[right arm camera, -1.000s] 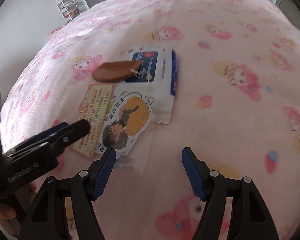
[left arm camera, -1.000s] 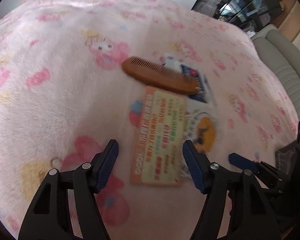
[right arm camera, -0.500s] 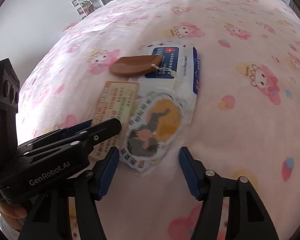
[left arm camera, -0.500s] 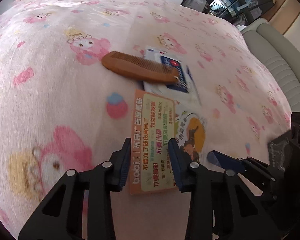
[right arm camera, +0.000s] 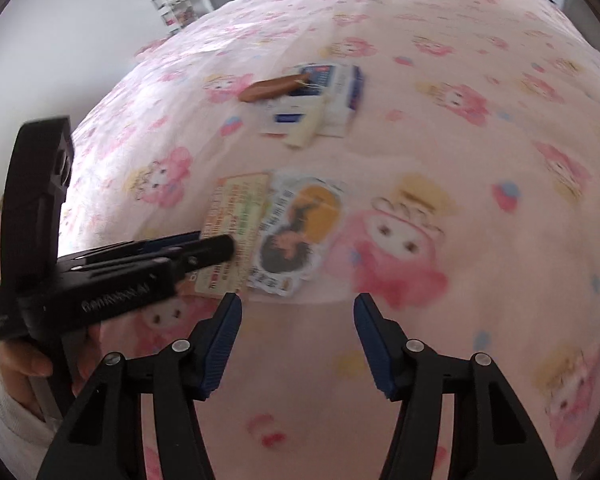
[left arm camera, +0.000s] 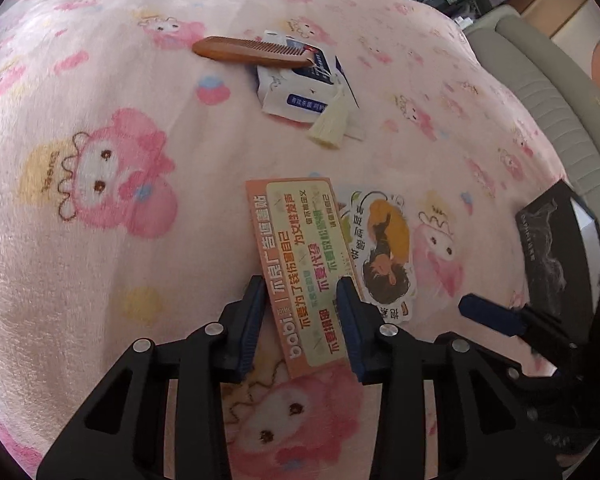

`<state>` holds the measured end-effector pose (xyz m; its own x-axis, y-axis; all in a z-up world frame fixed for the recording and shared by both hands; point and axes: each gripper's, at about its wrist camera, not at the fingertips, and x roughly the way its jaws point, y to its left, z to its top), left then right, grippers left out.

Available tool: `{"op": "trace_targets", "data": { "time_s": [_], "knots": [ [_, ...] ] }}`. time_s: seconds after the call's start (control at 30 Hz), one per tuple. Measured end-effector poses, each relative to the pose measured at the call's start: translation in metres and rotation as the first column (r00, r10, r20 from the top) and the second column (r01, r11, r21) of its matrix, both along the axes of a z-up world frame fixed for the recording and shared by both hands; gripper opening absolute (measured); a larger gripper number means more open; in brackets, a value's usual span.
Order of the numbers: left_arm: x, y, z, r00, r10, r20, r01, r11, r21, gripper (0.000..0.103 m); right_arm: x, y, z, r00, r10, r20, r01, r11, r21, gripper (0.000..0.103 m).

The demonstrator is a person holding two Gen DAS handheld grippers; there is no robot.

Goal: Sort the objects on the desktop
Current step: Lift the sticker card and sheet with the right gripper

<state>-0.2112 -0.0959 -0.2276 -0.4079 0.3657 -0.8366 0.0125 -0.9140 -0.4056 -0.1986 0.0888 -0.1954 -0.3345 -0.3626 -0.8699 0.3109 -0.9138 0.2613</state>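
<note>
My left gripper [left arm camera: 302,310] is shut on the near end of an orange card with green print [left arm camera: 302,256] and holds it along with a cartoon sticker [left arm camera: 384,252] that hangs at its right side; both show in the right wrist view, card [right arm camera: 236,216] and sticker [right arm camera: 296,228]. A wooden comb [left arm camera: 252,51] with a cream tassel [left arm camera: 330,120] lies on a white and blue wipes pack [left arm camera: 300,84] farther back. My right gripper [right arm camera: 296,344] is open and empty, just below the sticker.
Everything lies on a pink cartoon-print blanket [left arm camera: 100,160]. A dark book or box [left arm camera: 556,248] sits at the right edge in the left wrist view. A grey sofa [left arm camera: 548,92] stands beyond the blanket's right side. A shelf [right arm camera: 176,4] stands far back.
My left gripper closed on the orange card and pulled it, with the sticker, toward me and away from the comb and wipes pack. The right gripper drew back a little.
</note>
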Motion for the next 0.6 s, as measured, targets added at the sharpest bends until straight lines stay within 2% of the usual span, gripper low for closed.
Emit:
{"op": "trace_targets", "data": {
  "time_s": [0.17,0.33,0.43,0.53,0.6],
  "knots": [
    [-0.007,0.001,-0.004,1.0,0.013,0.009,-0.013,1.0,0.005,0.039,-0.017,0.003,-0.01,0.998,-0.026,0.05,0.029,0.998,-0.057,0.055],
    [-0.013,0.002,-0.007,1.0,0.014,0.016,-0.014,1.0,-0.004,0.041,-0.033,-0.006,-0.012,0.999,-0.009,0.036,0.013,0.994,-0.109,0.055],
    [-0.012,0.006,-0.005,1.0,0.026,0.008,-0.025,0.999,-0.024,0.039,-0.041,-0.01,-0.016,0.998,0.003,0.06,0.005,0.992,-0.129,0.055],
    [-0.005,0.012,0.001,1.0,0.031,-0.001,-0.031,0.998,-0.06,0.034,-0.035,-0.015,-0.013,0.997,0.039,0.067,-0.029,0.99,-0.14,0.046],
    [-0.001,0.014,0.004,1.0,0.021,0.002,-0.021,0.999,-0.049,0.033,-0.026,-0.015,-0.006,0.997,0.054,0.048,-0.047,0.989,-0.14,0.043]
  ]
}}
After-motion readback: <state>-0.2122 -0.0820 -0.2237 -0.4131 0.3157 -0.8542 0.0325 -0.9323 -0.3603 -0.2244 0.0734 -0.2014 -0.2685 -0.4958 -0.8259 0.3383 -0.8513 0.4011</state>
